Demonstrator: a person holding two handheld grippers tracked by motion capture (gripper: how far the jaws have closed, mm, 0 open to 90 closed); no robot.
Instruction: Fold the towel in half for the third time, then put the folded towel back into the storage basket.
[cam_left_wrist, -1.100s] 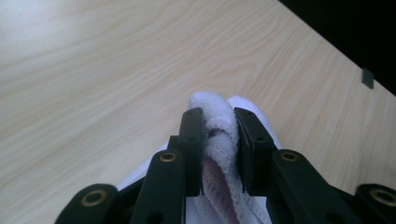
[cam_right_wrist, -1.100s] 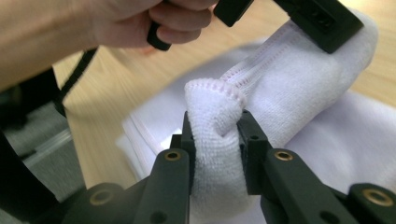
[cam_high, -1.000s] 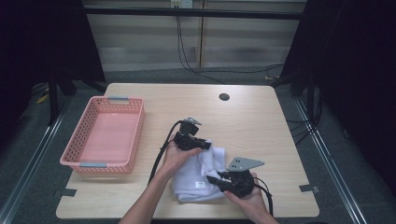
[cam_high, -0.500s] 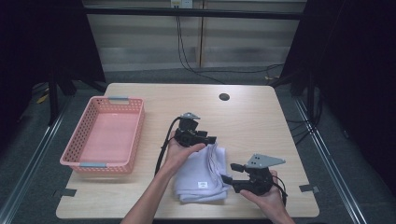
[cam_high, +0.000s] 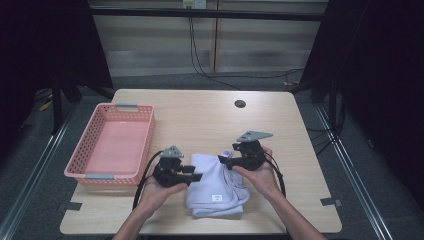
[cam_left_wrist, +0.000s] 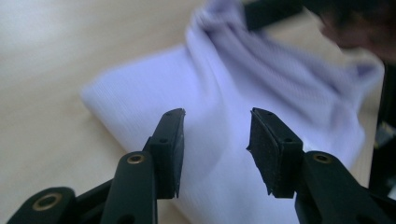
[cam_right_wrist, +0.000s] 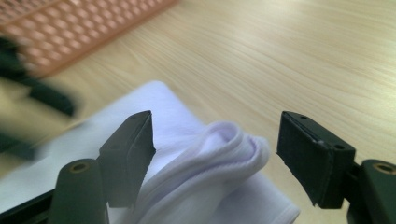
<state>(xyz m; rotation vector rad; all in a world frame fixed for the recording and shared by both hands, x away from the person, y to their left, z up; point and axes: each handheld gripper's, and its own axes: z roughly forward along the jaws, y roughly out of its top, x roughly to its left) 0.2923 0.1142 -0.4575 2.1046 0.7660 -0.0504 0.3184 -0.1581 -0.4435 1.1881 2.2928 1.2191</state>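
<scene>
Wooden table (cam_high: 210, 120): folding white cloth (cam_high: 216, 182); left gripper (cam_high: 192, 177) closing, right gripper (cam_high: 226, 160) opening, both released, cloth between jaws. Next: regrip folded edge.

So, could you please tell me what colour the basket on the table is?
Pink; the basket shows best in the high view.

A light wooden table (cam_high: 210, 120) with a small dark hole (cam_high: 240, 104) near its far edge stands on grey floor (cam_high: 30, 170). Behind it runs a pale panelled wall (cam_high: 150, 45) with black cables (cam_high: 200, 60) hanging down, flanked by dark curtains (cam_high: 380, 75)
</scene>
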